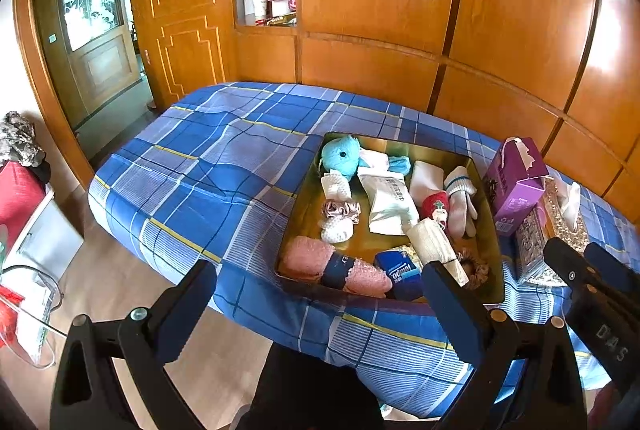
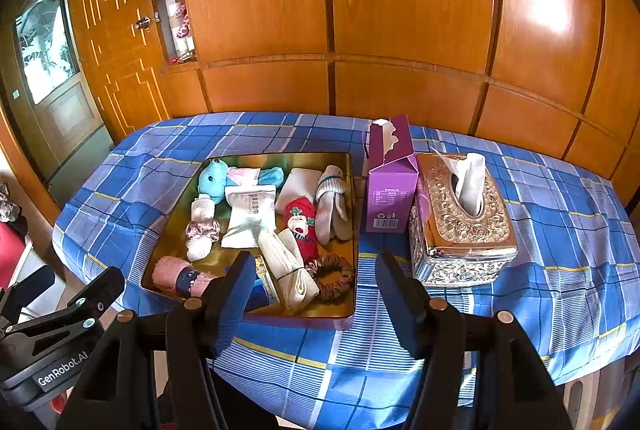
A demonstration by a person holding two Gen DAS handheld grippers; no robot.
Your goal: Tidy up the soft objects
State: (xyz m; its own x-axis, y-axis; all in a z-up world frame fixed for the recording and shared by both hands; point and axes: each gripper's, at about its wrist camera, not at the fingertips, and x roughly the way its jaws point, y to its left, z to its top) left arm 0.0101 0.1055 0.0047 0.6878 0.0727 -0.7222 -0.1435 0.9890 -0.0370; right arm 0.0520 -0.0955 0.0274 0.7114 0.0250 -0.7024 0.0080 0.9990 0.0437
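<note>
Wood-panelled wardrobe doors back a bed (image 2: 560, 230) spread with a blue plaid sheet; on it lies a shallow gold tray (image 2: 168, 230), with a purple carton (image 2: 390, 189) and an ornate tissue box (image 2: 460, 226) just beside its right wall.

Progress: judging by the layout, gathering is largely done. The soft objects already sit inside the tray: a turquoise plush toy (image 2: 213, 179) in the far left corner, a white pouch (image 2: 248, 213) near the middle, a red Christmas sock (image 2: 302, 226), a grey-white sock (image 2: 332, 205) by the right wall, a rolled beige cloth (image 2: 288, 270), a brown scrunchie (image 2: 332, 276), and a pink towel roll (image 1: 336, 266) at the near left. They lie loosely, some overlapping, so tidy arrangement appears to remain.

Orientation: the beige cloth's long axis runs from the tray's centre toward its near edge; the pink towel roll lies along the near wall, left to right; the grey-white sock points its toes toward me.

My left hand-held gripper (image 1: 320, 294) hangs wide apart and empty before the near edge. My right hand-held gripper (image 2: 316, 290) stands moderately apart, holding nothing.
</note>
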